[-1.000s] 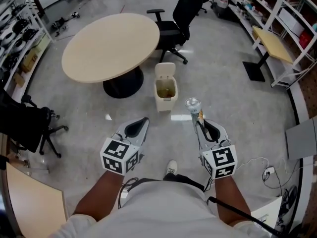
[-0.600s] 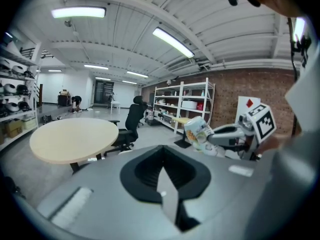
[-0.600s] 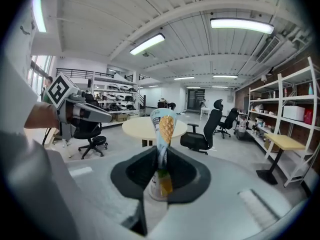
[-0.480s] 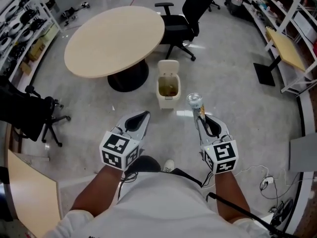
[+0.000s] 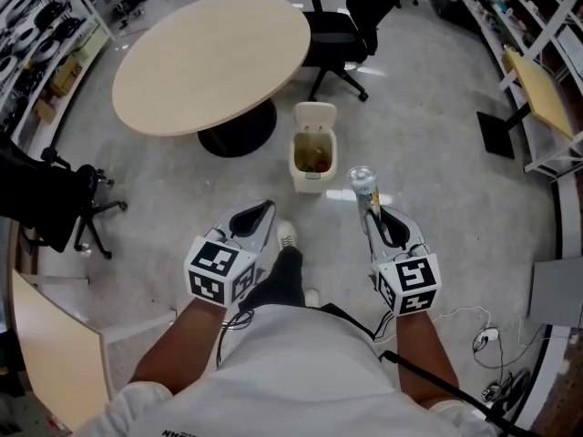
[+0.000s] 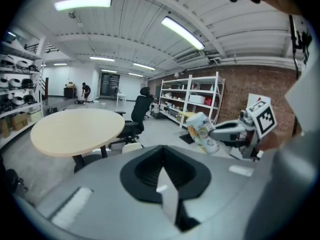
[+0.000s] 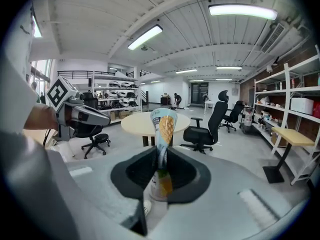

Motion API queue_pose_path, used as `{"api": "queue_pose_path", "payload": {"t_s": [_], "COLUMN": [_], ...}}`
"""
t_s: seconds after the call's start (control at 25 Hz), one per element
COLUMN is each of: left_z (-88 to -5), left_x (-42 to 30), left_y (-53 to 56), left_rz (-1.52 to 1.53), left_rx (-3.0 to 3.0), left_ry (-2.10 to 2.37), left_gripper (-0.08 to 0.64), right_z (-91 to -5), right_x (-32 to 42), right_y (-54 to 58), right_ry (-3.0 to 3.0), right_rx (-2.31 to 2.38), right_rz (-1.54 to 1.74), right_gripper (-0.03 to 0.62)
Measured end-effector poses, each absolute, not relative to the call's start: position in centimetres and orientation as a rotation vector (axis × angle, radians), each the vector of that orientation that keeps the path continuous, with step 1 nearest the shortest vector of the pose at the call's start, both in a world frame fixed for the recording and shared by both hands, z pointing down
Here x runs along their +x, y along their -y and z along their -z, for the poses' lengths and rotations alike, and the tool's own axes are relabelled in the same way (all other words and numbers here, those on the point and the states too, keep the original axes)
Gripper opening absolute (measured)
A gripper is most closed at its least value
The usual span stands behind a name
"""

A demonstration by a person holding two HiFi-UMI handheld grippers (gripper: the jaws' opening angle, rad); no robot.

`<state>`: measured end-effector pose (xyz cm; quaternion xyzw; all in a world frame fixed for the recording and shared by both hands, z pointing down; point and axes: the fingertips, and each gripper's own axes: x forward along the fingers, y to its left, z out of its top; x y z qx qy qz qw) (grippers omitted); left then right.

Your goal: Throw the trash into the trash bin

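While the left gripper (image 5: 263, 211) keeps its jaws pressed together on nothing, the right gripper (image 5: 371, 211) has its jaws pinching the narrow end of the trash (image 5: 362, 179). This is a crinkled, cone-shaped wrapper with a waffle print, its lettering too small to read. The beige plastic trash bin (image 5: 308, 182), lid up, stands just off the near right edge of the round, pale counter (image 5: 209, 62). Glossy grey floor (image 5: 437, 153) lies open around it.
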<state>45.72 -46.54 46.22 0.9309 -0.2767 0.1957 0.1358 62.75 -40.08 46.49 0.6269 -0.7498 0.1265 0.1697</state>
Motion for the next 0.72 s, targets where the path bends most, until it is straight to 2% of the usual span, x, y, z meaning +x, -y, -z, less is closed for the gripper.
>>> {"api": "queue_pose_path", "payload": {"t_s": [0.4, 0.72], "left_z": [-48.8, -53.8], "left_x": [49.1, 49.4], "left_y": [53.7, 60.6], "left_rz": [-0.613, -0.683], "left_rx": [2.652, 2.557], "left_ry": [0.747, 0.729], "left_gripper": [0.008, 0.008], "right_z": [-49.3, -55.7], "right_x": [65.1, 66.4], "right_y": [47.9, 55.9], "right_ry": [2.073, 1.973], "right_rx": [1.706, 1.596], "right_rz": [-0.456, -0.646], "right_gripper": [0.057, 0.057]}}
